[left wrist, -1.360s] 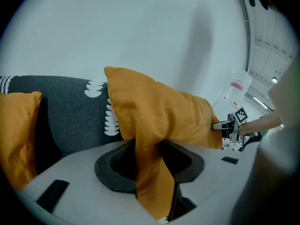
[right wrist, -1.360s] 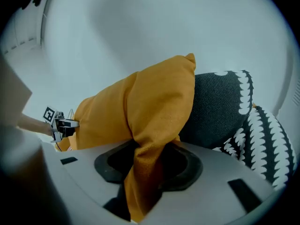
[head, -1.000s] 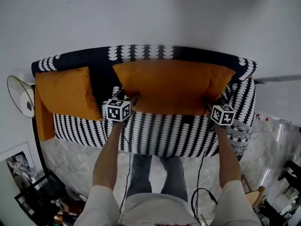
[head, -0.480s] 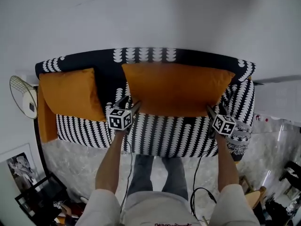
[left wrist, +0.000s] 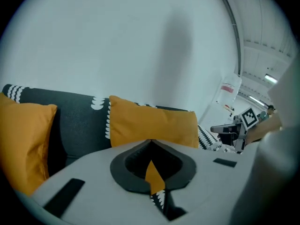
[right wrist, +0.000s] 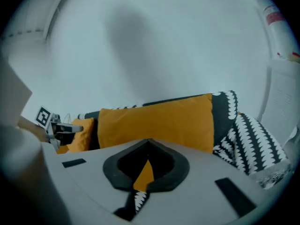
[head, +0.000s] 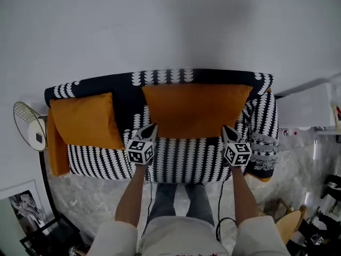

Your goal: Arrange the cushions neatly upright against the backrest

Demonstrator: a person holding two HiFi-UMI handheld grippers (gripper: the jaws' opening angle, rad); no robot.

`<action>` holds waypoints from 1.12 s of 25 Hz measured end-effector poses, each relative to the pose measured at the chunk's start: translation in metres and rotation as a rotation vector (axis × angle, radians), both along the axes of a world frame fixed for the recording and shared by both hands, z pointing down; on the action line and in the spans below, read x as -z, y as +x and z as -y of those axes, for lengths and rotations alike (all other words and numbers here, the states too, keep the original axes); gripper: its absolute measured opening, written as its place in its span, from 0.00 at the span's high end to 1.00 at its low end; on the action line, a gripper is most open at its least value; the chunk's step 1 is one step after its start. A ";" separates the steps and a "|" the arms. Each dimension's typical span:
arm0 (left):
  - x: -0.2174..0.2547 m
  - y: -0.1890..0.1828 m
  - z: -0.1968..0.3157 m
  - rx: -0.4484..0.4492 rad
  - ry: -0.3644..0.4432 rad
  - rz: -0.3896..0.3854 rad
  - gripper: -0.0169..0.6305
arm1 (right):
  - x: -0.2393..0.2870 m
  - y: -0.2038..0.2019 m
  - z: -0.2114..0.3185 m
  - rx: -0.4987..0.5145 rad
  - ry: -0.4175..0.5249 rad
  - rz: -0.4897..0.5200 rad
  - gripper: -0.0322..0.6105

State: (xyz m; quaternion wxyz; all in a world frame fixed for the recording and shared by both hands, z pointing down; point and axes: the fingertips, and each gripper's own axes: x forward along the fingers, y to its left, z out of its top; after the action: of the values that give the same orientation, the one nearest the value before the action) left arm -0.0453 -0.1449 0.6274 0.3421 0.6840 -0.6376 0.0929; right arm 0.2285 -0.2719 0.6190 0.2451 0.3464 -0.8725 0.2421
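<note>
Large cushion [head: 196,110] stands upright against backrest [head: 160,78], small cushion [head: 88,120] to its left. Your left gripper [head: 152,126] and right gripper [head: 225,128] hover near its lower corners, jaws just closed, clenched empty.

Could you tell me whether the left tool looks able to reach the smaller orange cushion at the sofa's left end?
Probably yes: the left tool, its jaws just closed on nothing, hovers near the smaller cushion, with only bare striped seat between them.

wall [head: 170,25]: plain white | floor [head: 90,196]: grey marble (veined) | sofa [head: 181,161]: black-white patterned
</note>
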 end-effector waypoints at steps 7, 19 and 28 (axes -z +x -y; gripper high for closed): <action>0.031 -0.003 -0.024 -0.058 0.054 -0.001 0.93 | 0.041 -0.052 -0.047 0.044 0.031 0.098 0.91; 0.083 0.004 -0.088 -0.003 0.110 0.073 0.93 | 0.097 -0.100 -0.128 0.215 0.156 0.068 0.91; 0.140 0.070 -0.178 0.037 0.171 0.121 0.93 | 0.154 -0.058 -0.208 0.236 0.232 0.124 0.91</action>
State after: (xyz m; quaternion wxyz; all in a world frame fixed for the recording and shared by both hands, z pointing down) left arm 0.0245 0.0328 0.4876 0.2452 0.6918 -0.6753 0.0730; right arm 0.1701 -0.0641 0.4653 0.1758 0.2520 -0.9427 0.1301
